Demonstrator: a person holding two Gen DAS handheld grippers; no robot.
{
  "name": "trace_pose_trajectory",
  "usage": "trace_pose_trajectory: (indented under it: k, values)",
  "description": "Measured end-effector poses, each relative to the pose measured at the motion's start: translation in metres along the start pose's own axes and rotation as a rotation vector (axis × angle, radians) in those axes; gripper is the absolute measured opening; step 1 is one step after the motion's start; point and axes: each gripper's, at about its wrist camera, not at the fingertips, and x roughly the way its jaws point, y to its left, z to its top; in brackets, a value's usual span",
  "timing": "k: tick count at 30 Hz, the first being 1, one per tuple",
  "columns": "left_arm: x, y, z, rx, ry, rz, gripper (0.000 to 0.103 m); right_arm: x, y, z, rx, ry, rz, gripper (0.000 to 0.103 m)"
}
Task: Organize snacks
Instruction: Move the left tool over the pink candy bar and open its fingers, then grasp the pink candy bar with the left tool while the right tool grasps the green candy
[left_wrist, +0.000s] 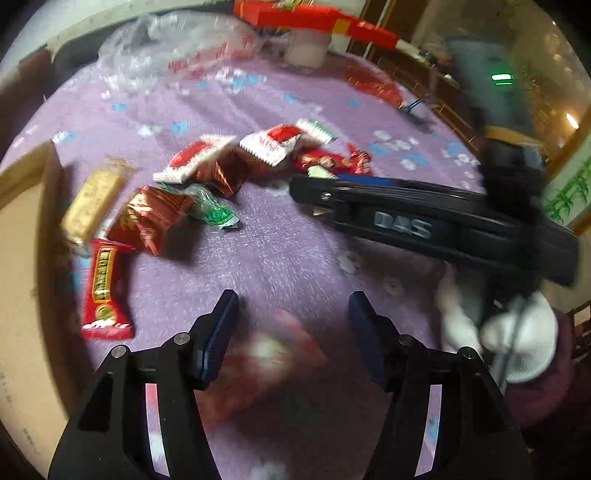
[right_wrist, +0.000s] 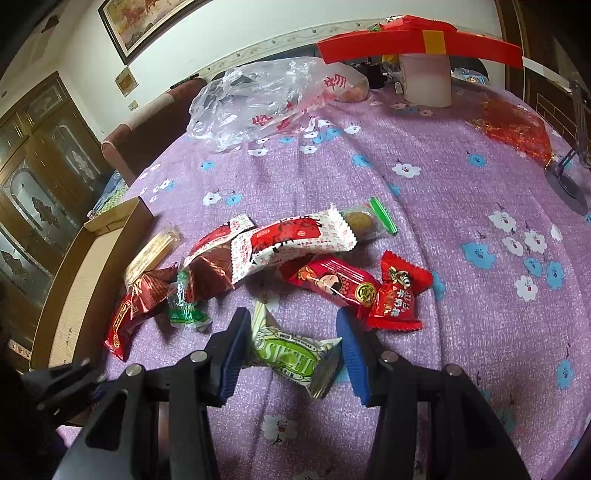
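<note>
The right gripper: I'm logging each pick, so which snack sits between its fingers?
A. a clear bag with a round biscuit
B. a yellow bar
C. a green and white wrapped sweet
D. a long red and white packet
C: in the right wrist view the green and white wrapped sweet lies between the blue pads of the right gripper, one end against the left pad.

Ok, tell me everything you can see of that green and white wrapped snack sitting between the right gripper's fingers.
The green and white snack is a small pillow-shaped sweet in glossy, crinkled foil-like wrap, with a green label panel bearing pale lettering and flared white ends. It lies tilted between the blue pads of the right hand-held gripper; one end touches the left pad, the other sits close to the right pad, though firm contact there is unclear. Beneath it is the purple flowered tablecloth. It touches no other snack.
</note>
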Motion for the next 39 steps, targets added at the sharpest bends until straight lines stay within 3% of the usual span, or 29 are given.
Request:
trace_pose_trajectory:
  k: [4, 11, 14, 17, 20, 23, 25, 27, 29, 33, 39]
  values:
    - [-0.027, 0.007, -0.005, 0.062, -0.071, 0.055, 0.062, 0.000, 0.000, 0.000, -0.001, 0.000, 0.000, 0.052]
    - [-0.014, -0.003, -0.020, 0.309, 0.014, 0.109, 0.062, 0.001, 0.002, 0.000, -0.022, -0.003, -0.018, 0.053]
    - [-0.006, -0.005, -0.022, 0.356, 0.051, 0.047, 0.063, 0.002, 0.004, 0.000, -0.038, -0.009, -0.027, 0.055]
    - [0.003, -0.015, -0.031, 0.433, 0.127, 0.033, 0.063, 0.003, 0.006, -0.001, -0.046, -0.019, -0.026, 0.059]
    - [-0.004, -0.027, -0.043, 0.478, 0.130, 0.004, 0.063, 0.003, 0.005, -0.001, -0.045, -0.022, 0.000, 0.064]
    - [-0.008, -0.024, -0.046, 0.401, 0.106, 0.017, 0.063, 0.004, 0.006, 0.000, -0.050, -0.023, 0.018, 0.069]
    - [-0.011, -0.020, -0.049, 0.349, 0.070, 0.037, 0.054, 0.005, 0.007, -0.001, -0.058, -0.023, 0.021, 0.071]
    - [-0.016, -0.013, -0.050, 0.279, 0.040, 0.069, 0.033, 0.005, 0.007, -0.001, -0.059, -0.024, 0.030, 0.072]
    - [-0.020, -0.005, -0.051, 0.217, 0.018, 0.076, 0.025, 0.004, 0.006, -0.001, -0.052, -0.025, 0.039, 0.072]
    - [-0.033, 0.019, -0.061, 0.058, -0.040, 0.032, 0.023, 0.003, 0.012, -0.002, -0.073, -0.018, -0.016, 0.071]
    - [-0.066, 0.037, -0.064, -0.058, -0.140, -0.042, 0.023, 0.006, 0.024, -0.006, -0.120, 0.002, -0.052, 0.071]
